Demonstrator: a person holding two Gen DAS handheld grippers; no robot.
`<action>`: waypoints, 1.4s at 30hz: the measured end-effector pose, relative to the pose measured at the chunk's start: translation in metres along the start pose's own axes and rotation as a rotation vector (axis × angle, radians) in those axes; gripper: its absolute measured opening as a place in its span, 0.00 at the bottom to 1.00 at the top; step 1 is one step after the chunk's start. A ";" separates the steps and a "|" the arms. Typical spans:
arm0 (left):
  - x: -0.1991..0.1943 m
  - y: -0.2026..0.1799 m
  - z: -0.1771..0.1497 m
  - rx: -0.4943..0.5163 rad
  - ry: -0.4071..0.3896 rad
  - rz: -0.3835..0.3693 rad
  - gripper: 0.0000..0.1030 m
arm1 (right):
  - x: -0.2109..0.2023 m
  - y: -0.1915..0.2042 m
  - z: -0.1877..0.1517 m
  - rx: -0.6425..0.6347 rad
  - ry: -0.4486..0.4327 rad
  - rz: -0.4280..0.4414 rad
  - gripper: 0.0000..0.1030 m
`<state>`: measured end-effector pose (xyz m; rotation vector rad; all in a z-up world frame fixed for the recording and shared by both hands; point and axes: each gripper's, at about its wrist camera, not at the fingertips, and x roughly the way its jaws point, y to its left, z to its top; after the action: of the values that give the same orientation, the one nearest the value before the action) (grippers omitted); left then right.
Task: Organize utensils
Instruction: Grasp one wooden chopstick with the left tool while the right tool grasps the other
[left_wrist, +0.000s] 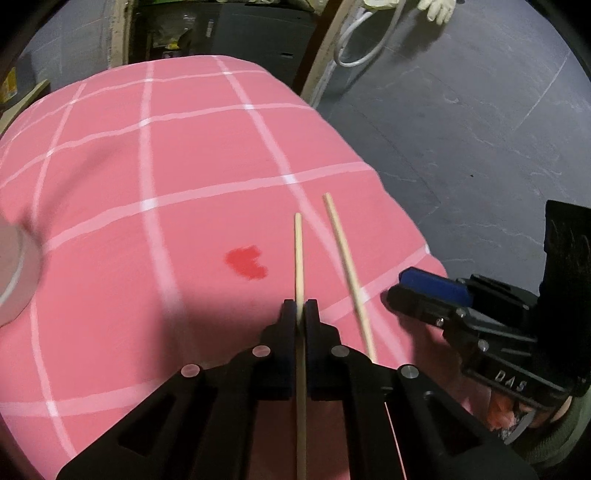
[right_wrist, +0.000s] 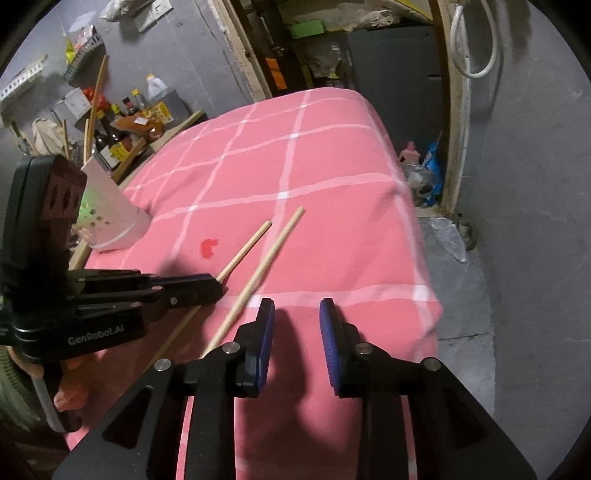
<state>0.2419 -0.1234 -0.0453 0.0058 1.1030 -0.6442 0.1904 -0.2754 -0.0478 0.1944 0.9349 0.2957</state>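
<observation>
My left gripper (left_wrist: 300, 308) is shut on a wooden chopstick (left_wrist: 298, 251) that runs forward between its pads; it also shows in the right wrist view (right_wrist: 245, 248), with the left gripper (right_wrist: 218, 286) around it. A second chopstick (left_wrist: 347, 269) lies loose on the pink checked cloth (left_wrist: 147, 166) just to the right; in the right wrist view it (right_wrist: 258, 273) runs to the left of my right gripper (right_wrist: 297, 314). My right gripper is open and empty above the cloth, also seen from the left wrist (left_wrist: 397, 291). A white perforated utensil holder (right_wrist: 110, 214) stands at the table's left edge.
A red stain (left_wrist: 246, 261) marks the cloth near the chopsticks. The table's right edge (right_wrist: 424, 258) drops to a grey floor. Bottles and clutter (right_wrist: 122, 122) sit behind the holder. The holder's rim (left_wrist: 14, 273) shows at the left.
</observation>
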 end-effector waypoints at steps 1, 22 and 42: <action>-0.004 0.004 -0.003 -0.003 -0.002 0.002 0.03 | 0.002 0.002 0.000 -0.002 0.001 0.003 0.23; -0.031 0.018 -0.026 -0.020 -0.008 0.067 0.03 | 0.031 0.010 0.020 0.188 0.079 0.038 0.04; -0.093 0.029 -0.049 -0.089 -0.328 0.133 0.03 | 0.005 0.059 0.002 -0.009 -0.148 0.007 0.04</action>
<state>0.1883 -0.0396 -0.0002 -0.0990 0.8060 -0.4575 0.1844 -0.2178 -0.0332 0.2080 0.7863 0.2877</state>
